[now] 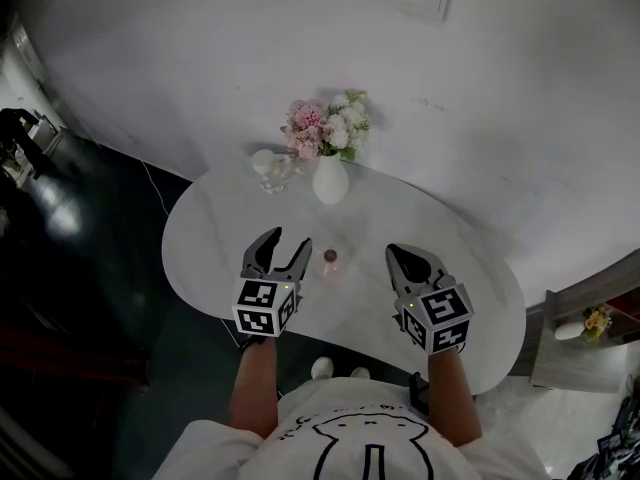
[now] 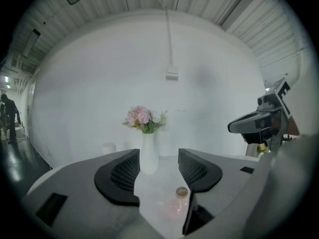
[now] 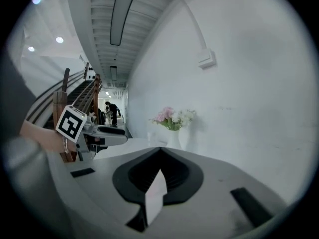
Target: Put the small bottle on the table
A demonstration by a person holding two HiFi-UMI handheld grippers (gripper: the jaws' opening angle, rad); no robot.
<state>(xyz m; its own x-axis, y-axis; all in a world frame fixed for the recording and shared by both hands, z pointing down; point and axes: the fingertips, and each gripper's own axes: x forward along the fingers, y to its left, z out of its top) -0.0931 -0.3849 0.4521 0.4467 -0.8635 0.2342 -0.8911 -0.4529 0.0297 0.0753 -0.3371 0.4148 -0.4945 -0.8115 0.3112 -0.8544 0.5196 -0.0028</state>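
The small bottle [image 1: 330, 261], clear pinkish with a brown cap, stands upright on the white oval table [image 1: 210, 238]. It is just right of my left gripper [image 1: 288, 240], which is open and holds nothing. In the left gripper view the bottle [image 2: 177, 204] stands on the tabletop low between the spread jaws, close to the right one and touching neither. My right gripper [image 1: 400, 256] hovers over the table to the bottle's right. In its own view the right gripper [image 3: 160, 151] is shut with nothing in it.
A white vase [image 1: 331, 180] of pink and white flowers [image 1: 325, 126] stands at the table's far edge, with a small clear glass [image 1: 270, 169] to its left. A white wall rises behind the table. The person's feet show under the table's near edge.
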